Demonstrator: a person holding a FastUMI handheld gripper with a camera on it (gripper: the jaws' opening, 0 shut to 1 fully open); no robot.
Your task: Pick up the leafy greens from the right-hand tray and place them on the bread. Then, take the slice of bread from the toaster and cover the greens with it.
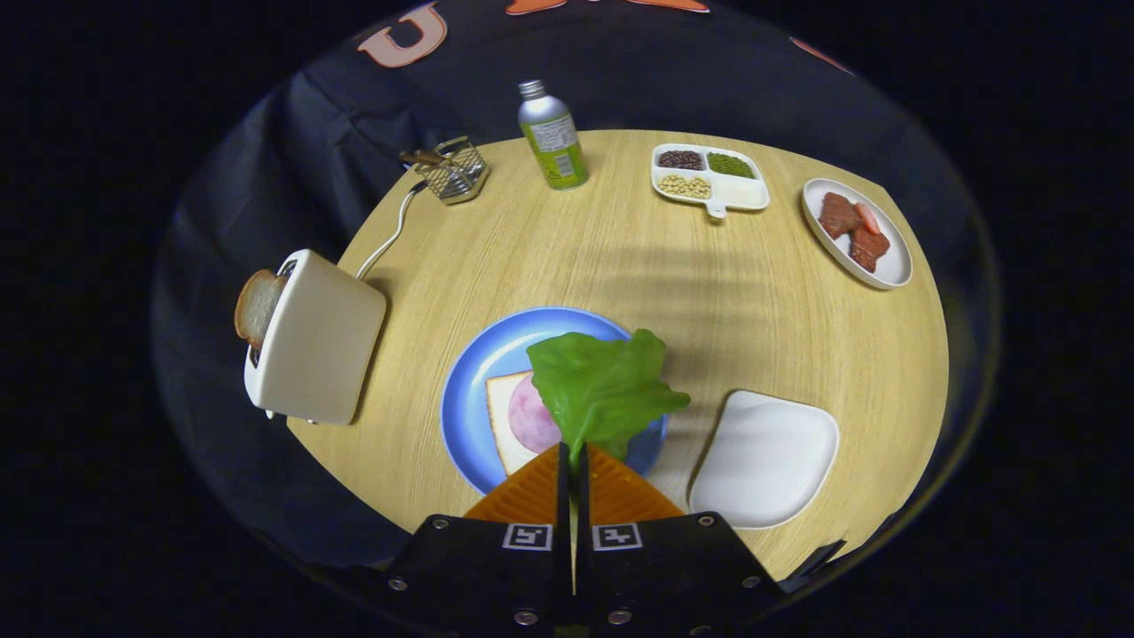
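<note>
My gripper [572, 454] is shut on a green lettuce leaf [602, 385], which hangs in the air above a blue plate [469, 385]. On that plate lies a slice of bread [501, 416] with a pink round of ham [534, 416] on it; the leaf covers their right part. To the right of the fingers stands a white tray [766, 456] with nothing on it. A cream toaster [314, 341] stands to the left of the plate, a slice of bread [257, 306] sticking out of its slot.
Across the round wooden table [620, 257] stand a green bottle [554, 137], a wire basket [454, 170], a divided white dish of beans [709, 177] and a white plate of meat pieces [855, 232]. The toaster's cord [390, 235] runs toward the basket.
</note>
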